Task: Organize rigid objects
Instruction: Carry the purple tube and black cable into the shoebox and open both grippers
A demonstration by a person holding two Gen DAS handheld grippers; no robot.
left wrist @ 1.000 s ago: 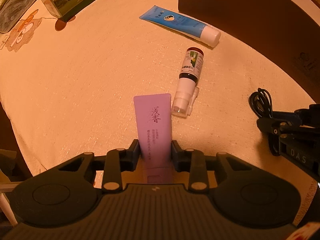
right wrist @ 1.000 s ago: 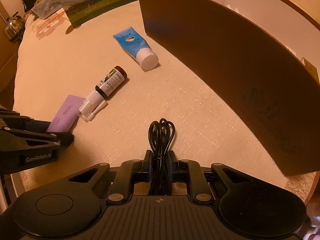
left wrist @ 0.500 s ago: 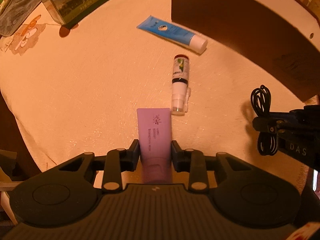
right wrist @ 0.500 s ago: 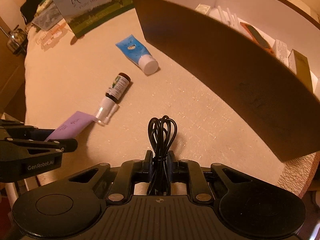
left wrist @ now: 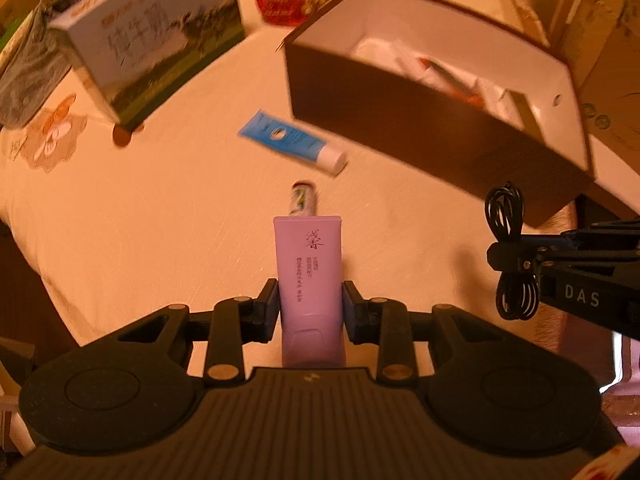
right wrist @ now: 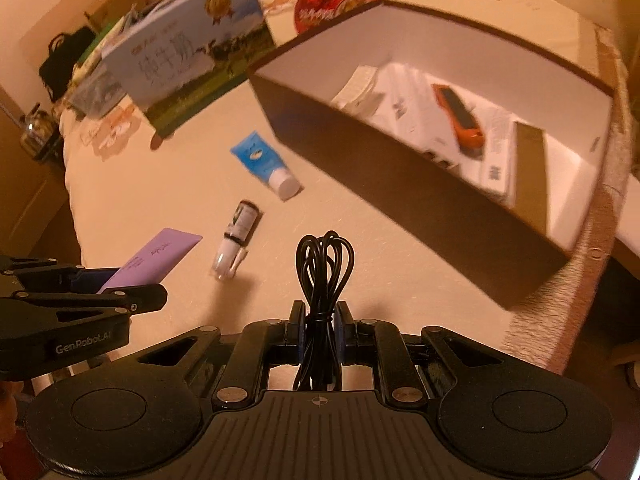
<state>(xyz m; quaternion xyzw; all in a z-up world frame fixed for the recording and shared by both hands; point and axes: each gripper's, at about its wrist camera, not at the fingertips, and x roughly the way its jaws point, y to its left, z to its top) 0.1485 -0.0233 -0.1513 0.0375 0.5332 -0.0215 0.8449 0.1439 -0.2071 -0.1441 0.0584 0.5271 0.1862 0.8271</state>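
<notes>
Left wrist view shows your left gripper (left wrist: 310,304) pinching a lilac tube (left wrist: 308,264) near its cap end, the crimped end standing out ahead over the cream tablecloth (left wrist: 140,220). In the right wrist view your right gripper (right wrist: 320,330) is pressed tight on a bundled black cable (right wrist: 324,264), its loops sticking up past the pads. Both loads look clear of the cloth, so by my reading you are in the carry step, with the open brown box (right wrist: 420,184) ahead and to the right; it already holds an orange device (right wrist: 460,116) and some white packets. A blue tube (right wrist: 264,166) and a small spray bottle (right wrist: 236,238) lie on the cloth beside the box, not yet collected. Next, you need to clear the near wall of the box before lowering, pick a bare patch inside, and keep the two grippers apart over the opening.
</notes>
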